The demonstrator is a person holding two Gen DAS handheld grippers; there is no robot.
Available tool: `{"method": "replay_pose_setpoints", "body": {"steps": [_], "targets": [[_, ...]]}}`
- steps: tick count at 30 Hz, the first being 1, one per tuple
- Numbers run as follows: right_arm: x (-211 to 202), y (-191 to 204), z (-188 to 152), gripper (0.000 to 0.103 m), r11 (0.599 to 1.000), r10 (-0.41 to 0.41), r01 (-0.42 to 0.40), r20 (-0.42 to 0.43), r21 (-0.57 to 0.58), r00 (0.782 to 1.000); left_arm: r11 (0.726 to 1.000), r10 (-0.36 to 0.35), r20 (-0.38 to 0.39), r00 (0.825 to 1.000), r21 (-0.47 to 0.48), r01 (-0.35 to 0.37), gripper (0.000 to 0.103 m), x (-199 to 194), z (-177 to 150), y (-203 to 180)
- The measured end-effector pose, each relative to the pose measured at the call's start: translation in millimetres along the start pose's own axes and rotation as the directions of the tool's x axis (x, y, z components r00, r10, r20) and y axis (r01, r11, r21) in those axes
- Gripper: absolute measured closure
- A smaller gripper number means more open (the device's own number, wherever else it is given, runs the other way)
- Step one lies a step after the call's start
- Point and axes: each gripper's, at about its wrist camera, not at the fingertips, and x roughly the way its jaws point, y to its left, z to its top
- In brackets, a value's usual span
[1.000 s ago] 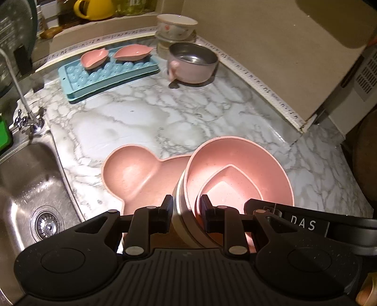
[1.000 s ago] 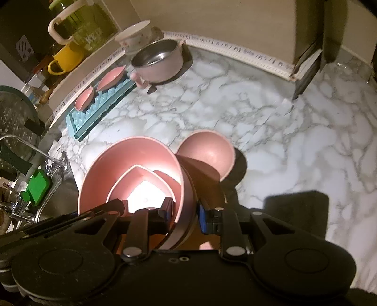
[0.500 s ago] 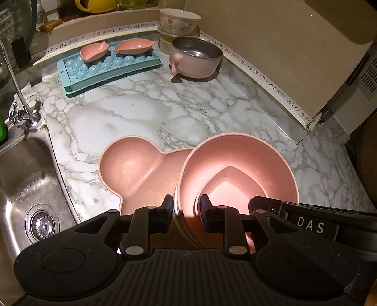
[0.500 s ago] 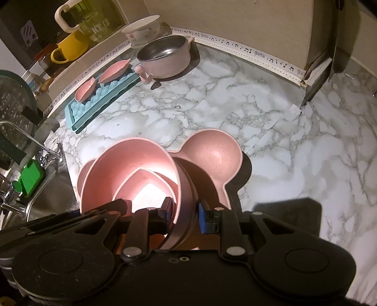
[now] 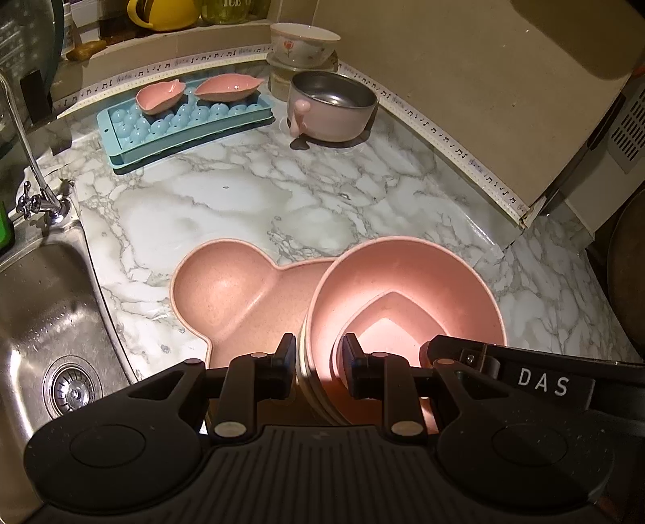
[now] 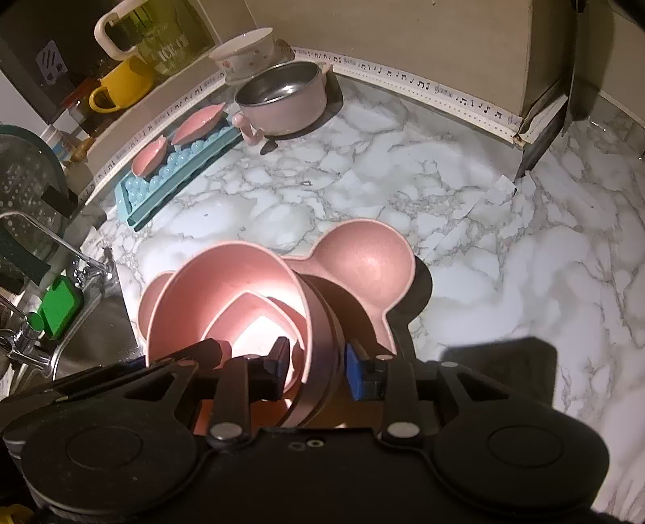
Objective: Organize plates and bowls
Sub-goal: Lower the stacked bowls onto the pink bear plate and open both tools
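Note:
A stack of pink bowls (image 5: 403, 298) with a smaller heart-shaped pink dish (image 5: 383, 326) inside sits on a pink bear-shaped plate (image 5: 225, 298). My left gripper (image 5: 316, 354) is shut on the stack's near rim. My right gripper (image 6: 316, 364) is shut on the opposite rim of the bowls (image 6: 225, 290), over the bear plate (image 6: 363, 266). Two small pink dishes (image 5: 193, 92) lie on a blue ice tray (image 5: 185, 121) at the back. A pink steel-lined bowl (image 5: 330, 105) and a white flowered bowl (image 5: 302, 40) stand behind.
A steel sink (image 5: 44, 314) with a tap (image 5: 36, 193) lies left of the marble counter (image 5: 282, 193). A yellow mug (image 6: 121, 84) and a glass jug (image 6: 161, 36) stand on the back ledge. A beige wall panel (image 5: 463, 80) bounds the right.
Both grippers with the bowl stack have come down and forward over the bear plate, and more of the plate's ears shows. The grips have not changed.

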Motion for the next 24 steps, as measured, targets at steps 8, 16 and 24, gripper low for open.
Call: {"method": "replay_pose_setpoints", "body": {"steps": [8, 16, 24], "targets": [[-13, -2, -3, 0.062, 1.000, 0.003, -0.003, 0.037, -0.005, 0.999, 1.000, -0.011, 0.010, 1.000, 0.003, 0.011, 0.077, -7, -3, -1], [-34, 1, -12, 0.054, 0.999, 0.008, -0.004, 0.102, -0.037, 0.995, 0.999, -0.011, 0.073, 0.997, 0.046, 0.007, 0.045, -22, -10, -3], [-53, 2, -22, 0.033, 0.997, 0.042, -0.031, 0.167, -0.071, 0.985, 0.995, -0.001, 0.156, 0.988, 0.095, -0.014, 0.044, -42, -18, 3]]}}
